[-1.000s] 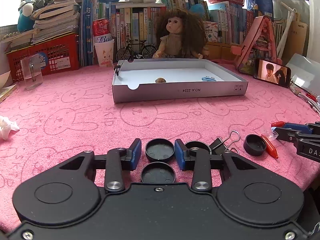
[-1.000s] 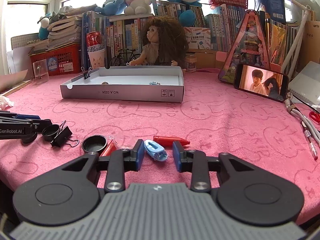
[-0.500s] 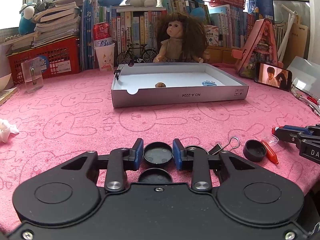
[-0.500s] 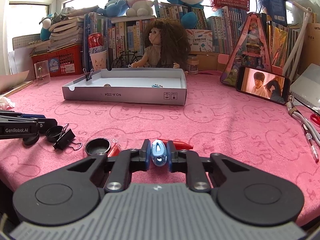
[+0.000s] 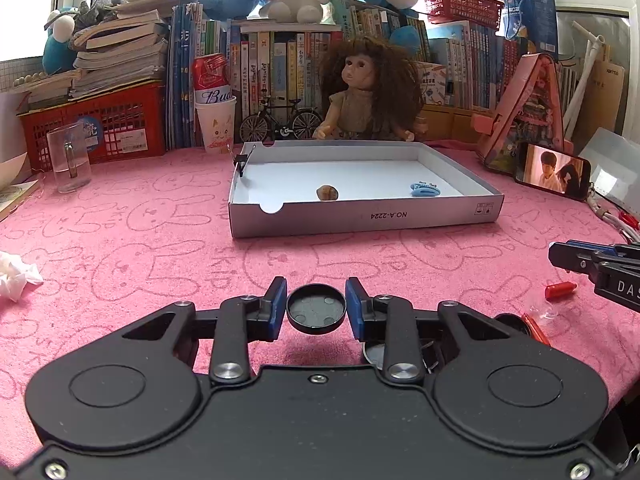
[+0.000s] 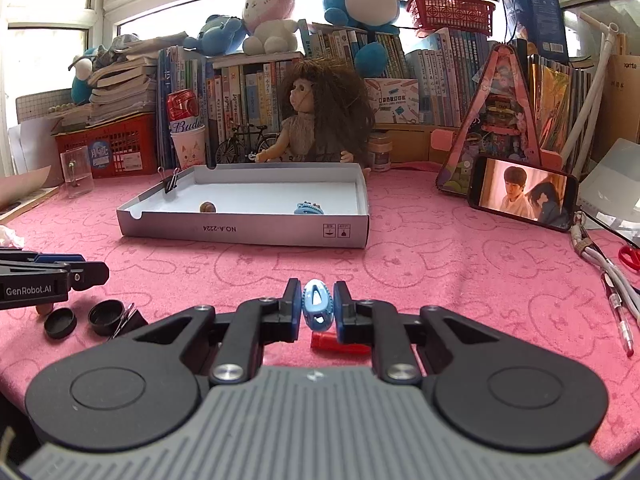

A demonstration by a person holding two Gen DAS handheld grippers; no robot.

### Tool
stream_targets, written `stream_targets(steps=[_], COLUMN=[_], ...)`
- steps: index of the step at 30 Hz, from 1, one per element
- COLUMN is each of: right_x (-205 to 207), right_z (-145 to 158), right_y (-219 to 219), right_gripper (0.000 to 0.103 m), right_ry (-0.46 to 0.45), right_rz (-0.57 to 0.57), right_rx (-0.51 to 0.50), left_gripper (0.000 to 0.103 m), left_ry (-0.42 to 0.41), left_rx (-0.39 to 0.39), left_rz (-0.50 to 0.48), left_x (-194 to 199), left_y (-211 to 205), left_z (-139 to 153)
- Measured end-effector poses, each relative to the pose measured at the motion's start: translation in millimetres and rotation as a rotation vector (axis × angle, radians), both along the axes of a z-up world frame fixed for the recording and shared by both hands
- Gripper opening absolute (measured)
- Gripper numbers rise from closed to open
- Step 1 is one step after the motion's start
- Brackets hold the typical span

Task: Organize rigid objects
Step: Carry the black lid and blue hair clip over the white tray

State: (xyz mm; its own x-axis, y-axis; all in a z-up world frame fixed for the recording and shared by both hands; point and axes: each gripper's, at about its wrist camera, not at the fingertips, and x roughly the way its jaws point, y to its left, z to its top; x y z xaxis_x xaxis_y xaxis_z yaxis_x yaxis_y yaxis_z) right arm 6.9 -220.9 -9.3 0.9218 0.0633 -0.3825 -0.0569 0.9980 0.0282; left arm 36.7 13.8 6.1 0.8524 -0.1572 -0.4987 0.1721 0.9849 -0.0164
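Left wrist view: the left gripper (image 5: 316, 309) clamps a round black plastic cap (image 5: 316, 308) between its blue pads, hollow side up, above the pink rabbit-print tablecloth (image 5: 140, 264). The right gripper (image 6: 317, 311) pinches a small light-blue plastic hair claw (image 6: 317, 310) upright over a red pen cap (image 6: 332, 342). Ahead, the shallow white cardboard tray (image 5: 360, 220) contains a brown nut (image 5: 327, 192) and another blue claw (image 5: 425, 189).

Colours on the table

Pink bunny-print cloth (image 5: 120, 240); black cap (image 5: 316, 308); light-blue clip (image 6: 317, 306); white-lined grey tray (image 5: 360, 220) at 12 o'clock; red cap (image 6: 328, 342).
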Motion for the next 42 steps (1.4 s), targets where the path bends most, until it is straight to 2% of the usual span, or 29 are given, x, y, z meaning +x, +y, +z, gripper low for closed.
stream_targets(steps=[13,28,42], right_x=[45,104,185], right_z=[20,32,35], right_y=[-8,-13,-23], right_gripper=[0.02,0.02,0.02], right_ry=[0.008,0.037,0.205], right_rz=[-0.041,-0.08,-0.092], right_rx=[0.059,0.161,0.228], left_gripper=[0.03,0.03,0.03], left_ry=[-0.022,0.021,0.129], left_rx=[-0.005,-0.035,-0.048], left_rz=[0.012,0.052,0.118], left_x=[38,102,186], left_y=[-3,-4,-2], left_z=[24,31,25])
